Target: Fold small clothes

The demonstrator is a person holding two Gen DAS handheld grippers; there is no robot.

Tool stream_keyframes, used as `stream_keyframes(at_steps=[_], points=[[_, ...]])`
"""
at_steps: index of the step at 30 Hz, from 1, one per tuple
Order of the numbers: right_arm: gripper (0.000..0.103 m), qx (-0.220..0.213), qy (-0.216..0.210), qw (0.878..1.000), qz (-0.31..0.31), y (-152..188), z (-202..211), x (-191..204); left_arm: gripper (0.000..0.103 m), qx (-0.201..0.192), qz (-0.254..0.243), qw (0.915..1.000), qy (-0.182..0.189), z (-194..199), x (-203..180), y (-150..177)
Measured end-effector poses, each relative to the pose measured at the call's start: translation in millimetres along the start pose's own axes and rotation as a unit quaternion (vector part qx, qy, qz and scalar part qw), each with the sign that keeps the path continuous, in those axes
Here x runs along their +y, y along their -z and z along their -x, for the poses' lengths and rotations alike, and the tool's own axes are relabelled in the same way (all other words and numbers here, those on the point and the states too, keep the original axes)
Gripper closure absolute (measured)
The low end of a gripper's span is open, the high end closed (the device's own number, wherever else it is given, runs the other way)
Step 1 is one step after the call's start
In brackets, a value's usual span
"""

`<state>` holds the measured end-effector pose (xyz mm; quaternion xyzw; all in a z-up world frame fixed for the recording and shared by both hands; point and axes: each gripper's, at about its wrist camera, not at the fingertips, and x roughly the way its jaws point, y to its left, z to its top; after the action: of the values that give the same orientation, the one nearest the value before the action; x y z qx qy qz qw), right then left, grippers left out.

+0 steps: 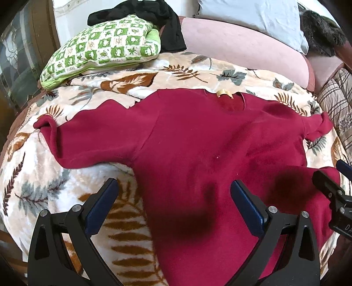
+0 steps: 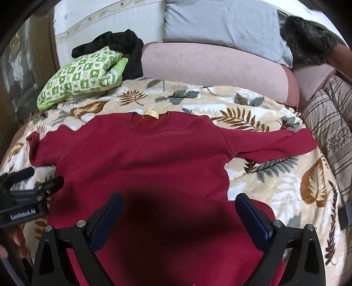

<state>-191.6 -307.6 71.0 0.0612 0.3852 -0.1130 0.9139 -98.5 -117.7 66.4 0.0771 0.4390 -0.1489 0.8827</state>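
Observation:
A dark red long-sleeved top [image 1: 198, 140] lies spread flat on a leaf-print blanket [image 1: 44, 176], collar and tan label [image 1: 224, 93] at the far side, both sleeves stretched outward. My left gripper [image 1: 173, 187] is open and empty, hovering over the top's lower left hem. In the right wrist view the top [image 2: 143, 149] fills the middle, with its lower edge folded up near me. My right gripper [image 2: 179, 202] is open and empty above that lower part. The left gripper [image 2: 33, 178] shows at that view's left edge; the right gripper [image 1: 334, 180] shows at the left view's right edge.
A green patterned cushion [image 1: 103, 46] with a black garment [image 1: 158, 19] on it lies at the back left. A pink bolster [image 1: 242, 48], a grey pillow [image 1: 253, 15] and a dark furry item [image 1: 319, 30] line the back. A striped quilt [image 2: 330, 123] lies at the right.

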Motion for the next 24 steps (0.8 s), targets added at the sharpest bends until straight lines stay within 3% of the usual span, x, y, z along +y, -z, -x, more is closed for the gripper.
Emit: stream_keyframes(at_steps=[24], points=[[0.002,0.002,-0.005,1.0,0.008,-15,-32,15,0.001,0.021,0.001,0.9998,0.003,-28,-4,-11]])
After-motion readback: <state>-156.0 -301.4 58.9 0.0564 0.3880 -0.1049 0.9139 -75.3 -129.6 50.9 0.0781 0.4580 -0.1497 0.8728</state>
